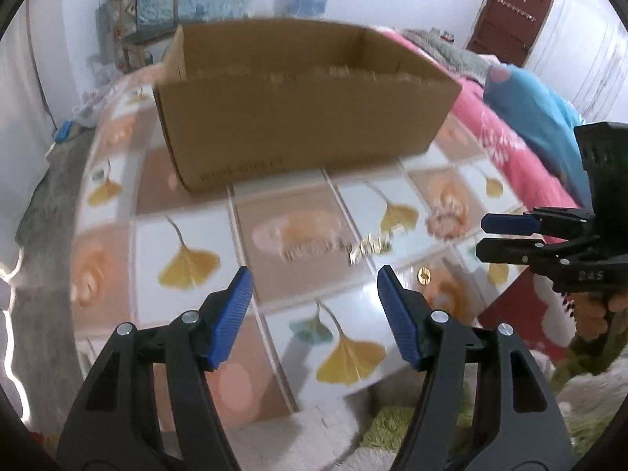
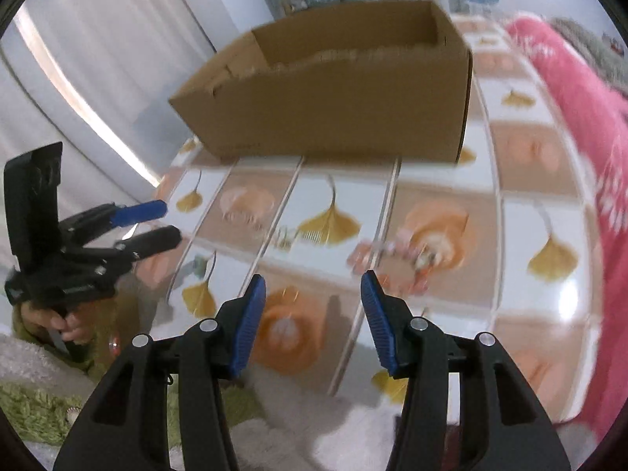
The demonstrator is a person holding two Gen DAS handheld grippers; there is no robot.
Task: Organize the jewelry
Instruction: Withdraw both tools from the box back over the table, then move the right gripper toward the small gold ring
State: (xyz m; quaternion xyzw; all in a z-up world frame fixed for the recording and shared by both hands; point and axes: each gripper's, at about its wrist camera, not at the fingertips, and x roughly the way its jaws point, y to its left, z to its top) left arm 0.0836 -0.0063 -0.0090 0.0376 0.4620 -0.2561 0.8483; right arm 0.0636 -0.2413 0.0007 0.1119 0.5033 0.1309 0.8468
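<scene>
- Several pieces of jewelry are seen lying on the tabletop, all smeared by motion blur, between the grippers and the cardboard box.
- A pink bead bracelet is laid flat as a loop over an orange flower tile, just ahead of the right gripper; as a ring it has no clear long axis.
- A pale, chain-like piece is stretched with its long axis running left to right in the left wrist view, rising slightly to the right, beside a yellow leaf print.
- A small gold ring is seen lying flat, just right of the left gripper; it cannot be made out in the right wrist view.
- The box is set at the far side of the table, open at the top, its long side facing the cameras; its contents are too blurred to tell.
- Both grippers are seen released: the blue pads are held apart with nothing between them, above the table's near edge.
- Each gripper is shown from the side in the other's view, along with a hand on the left one's handle.
- A pink blanket is seen on the right, and a dark red door only in the left wrist view.
</scene>
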